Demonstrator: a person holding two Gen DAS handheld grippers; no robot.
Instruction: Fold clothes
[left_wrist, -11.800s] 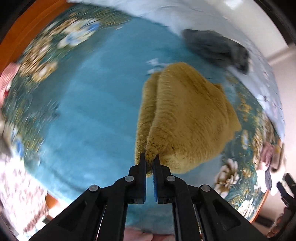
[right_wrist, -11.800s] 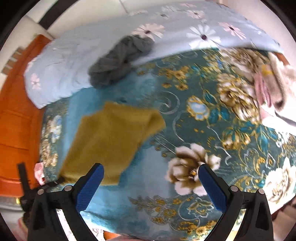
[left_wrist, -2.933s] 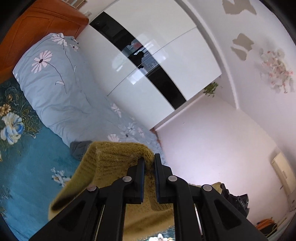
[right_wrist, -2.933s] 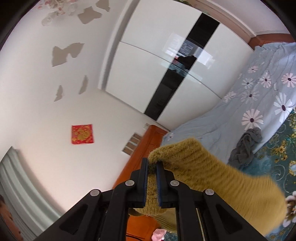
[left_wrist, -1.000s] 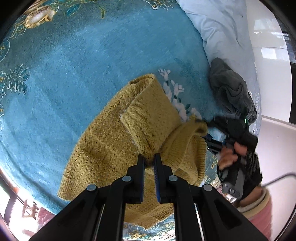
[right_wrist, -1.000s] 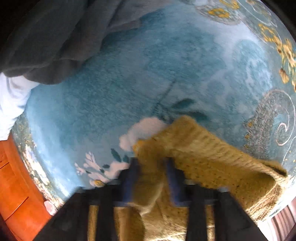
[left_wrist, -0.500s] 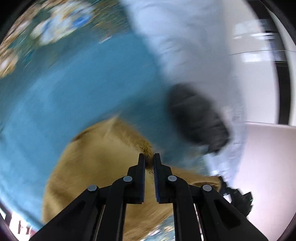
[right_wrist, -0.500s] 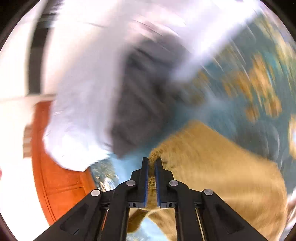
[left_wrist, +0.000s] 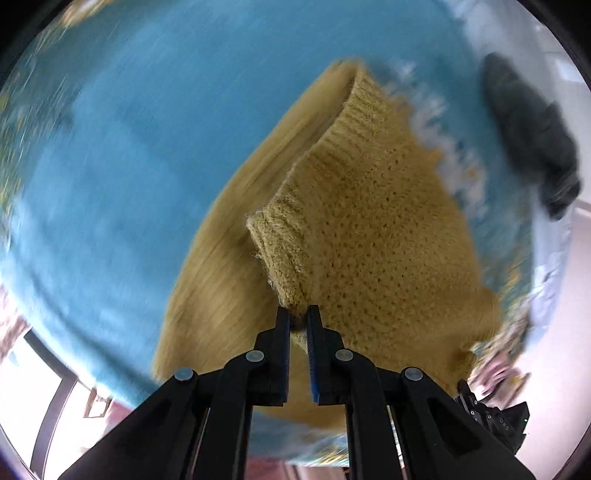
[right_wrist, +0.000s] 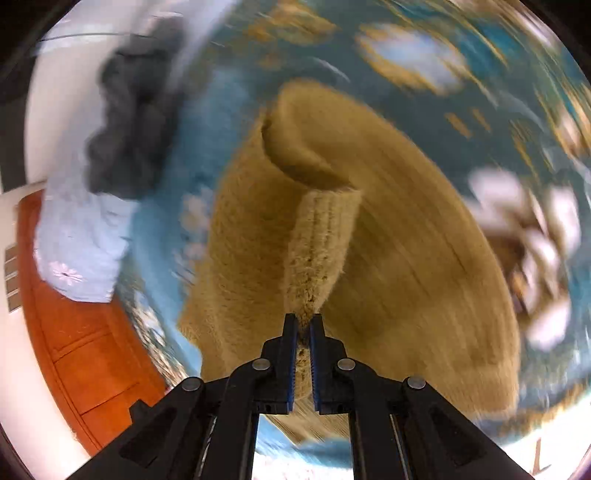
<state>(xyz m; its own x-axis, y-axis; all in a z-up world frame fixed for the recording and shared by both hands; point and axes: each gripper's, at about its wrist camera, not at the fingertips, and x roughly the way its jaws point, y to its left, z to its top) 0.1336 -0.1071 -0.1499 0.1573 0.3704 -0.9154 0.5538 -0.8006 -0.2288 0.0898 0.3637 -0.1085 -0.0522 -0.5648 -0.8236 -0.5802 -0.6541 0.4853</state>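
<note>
Mustard knit sweater (left_wrist: 369, 221), partly lifted, ribbed edges raised, rest draped on bed.

Both wrist views look steeply down, close over the same mustard sweater (left_wrist: 373, 221) on the bedspread (left_wrist: 122, 147).

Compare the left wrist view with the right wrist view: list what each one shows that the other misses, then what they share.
Only the left wrist view: the left tool shut on a ribbed edge of the mustard-yellow knitted sweater, and a bright window frame at lower left.

Only the right wrist view: the right tool shut on another ribbed edge, the orange wooden headboard, and the large white flower print.

Both: the sweater, the crumpled dark grey garment, the teal floral bedspread, and the pale blue daisy-print quilt.
</note>
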